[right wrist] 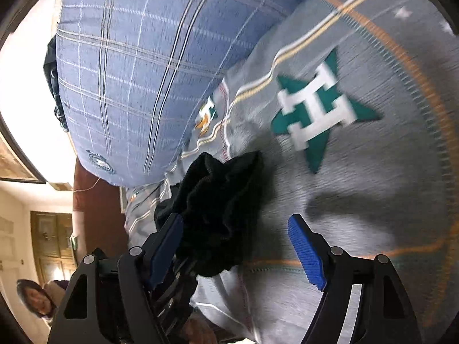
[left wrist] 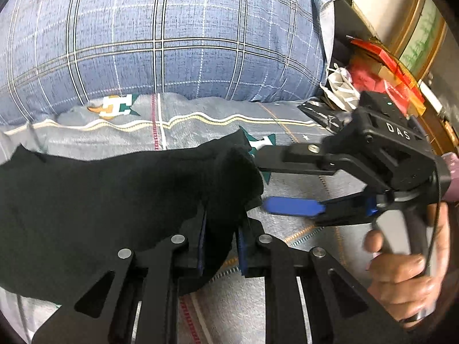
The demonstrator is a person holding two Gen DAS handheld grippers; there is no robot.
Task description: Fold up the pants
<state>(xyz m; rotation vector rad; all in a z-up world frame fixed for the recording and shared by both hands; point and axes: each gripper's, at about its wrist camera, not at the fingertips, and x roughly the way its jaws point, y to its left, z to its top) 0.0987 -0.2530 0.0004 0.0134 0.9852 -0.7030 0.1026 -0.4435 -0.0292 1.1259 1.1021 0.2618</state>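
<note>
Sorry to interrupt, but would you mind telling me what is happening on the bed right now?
A person is folding black fabric pants on a grey patterned bedsheet using two handheld grippers. The left gripper is clamped on a bunched edge of the pants. The right gripper is open, with the bunch near one finger, not gripped.

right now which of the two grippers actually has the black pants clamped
The left gripper: its blue pads are pinched on a bunch of the black pants. The right gripper has its jaws spread wide, gripping nothing.
</note>
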